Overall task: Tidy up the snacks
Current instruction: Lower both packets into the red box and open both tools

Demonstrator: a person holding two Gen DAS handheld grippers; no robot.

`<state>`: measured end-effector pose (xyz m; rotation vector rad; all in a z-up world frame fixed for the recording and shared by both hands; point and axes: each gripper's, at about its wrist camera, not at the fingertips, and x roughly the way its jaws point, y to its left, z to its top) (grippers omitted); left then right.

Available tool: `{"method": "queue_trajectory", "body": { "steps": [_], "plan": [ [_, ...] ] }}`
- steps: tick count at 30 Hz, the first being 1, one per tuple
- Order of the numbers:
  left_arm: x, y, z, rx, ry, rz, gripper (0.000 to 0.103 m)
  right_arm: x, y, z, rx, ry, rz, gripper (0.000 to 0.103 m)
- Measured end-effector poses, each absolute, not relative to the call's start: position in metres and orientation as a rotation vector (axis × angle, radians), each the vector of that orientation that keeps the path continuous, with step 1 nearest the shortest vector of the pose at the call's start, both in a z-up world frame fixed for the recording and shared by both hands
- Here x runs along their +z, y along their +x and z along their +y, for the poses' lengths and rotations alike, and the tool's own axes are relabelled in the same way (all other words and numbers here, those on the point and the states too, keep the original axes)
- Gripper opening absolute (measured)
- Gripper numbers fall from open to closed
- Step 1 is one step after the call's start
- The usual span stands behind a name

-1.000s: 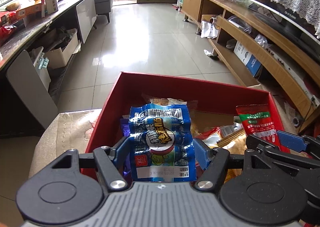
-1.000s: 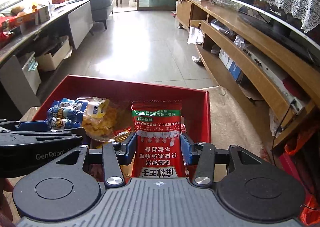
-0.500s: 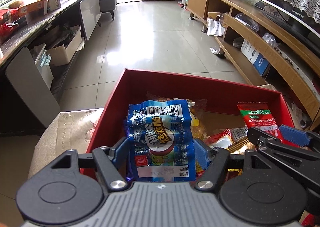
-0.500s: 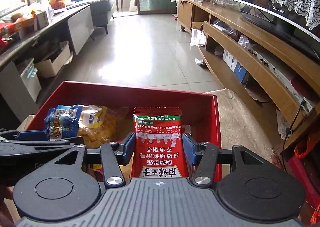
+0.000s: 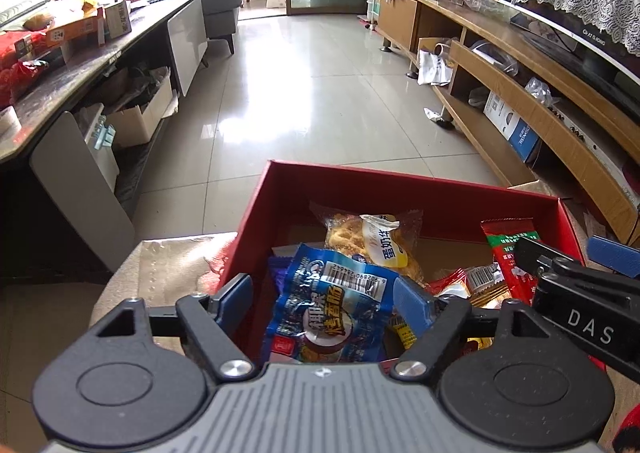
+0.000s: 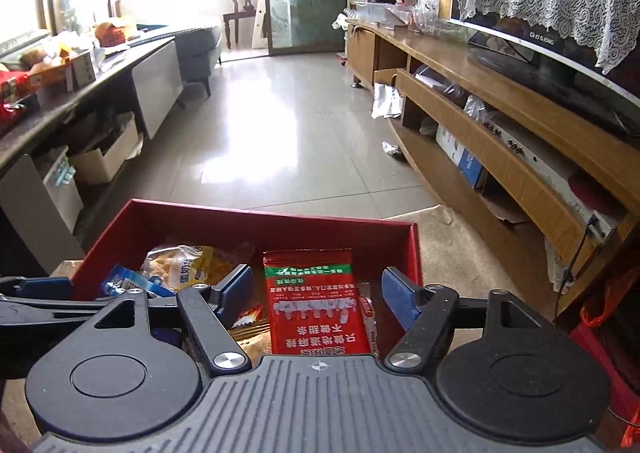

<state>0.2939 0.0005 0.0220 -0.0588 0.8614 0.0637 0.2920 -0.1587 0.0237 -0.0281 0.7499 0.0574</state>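
The left gripper (image 5: pixel 323 295) is spread wide, empty, around the blue sausage packet (image 5: pixel 332 313) lying low-centre in the red box (image 5: pixel 360 189). The right gripper (image 6: pixel 316 295) gapes likewise, empty, around the red spicy-strip sachet (image 6: pixel 316 305). Both are judged light, limp and slick; the sealed edges are best pinched.

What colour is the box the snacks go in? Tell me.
Red box, clearest in the right wrist view.
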Motion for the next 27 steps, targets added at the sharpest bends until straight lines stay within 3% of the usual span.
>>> {"method": "queue_trajectory", "body": {
  "steps": [12, 16, 27],
  "plan": [
    [0.037, 0.260, 0.009, 0.055, -0.062, 0.833, 0.078, 0.051, 0.261, -0.151, 0.028, -0.072, 0.738, 0.082],
    [0.043, 0.239, 0.010, 0.033, -0.077, 0.826, 0.085, 0.058, 0.239, -0.151, 0.020, -0.080, 0.745, 0.082],
    [0.044, 0.172, 0.012, -0.003, -0.098, 0.826, 0.089, 0.054, 0.168, -0.164, -0.008, -0.059, 0.779, 0.084]
  ]
}}
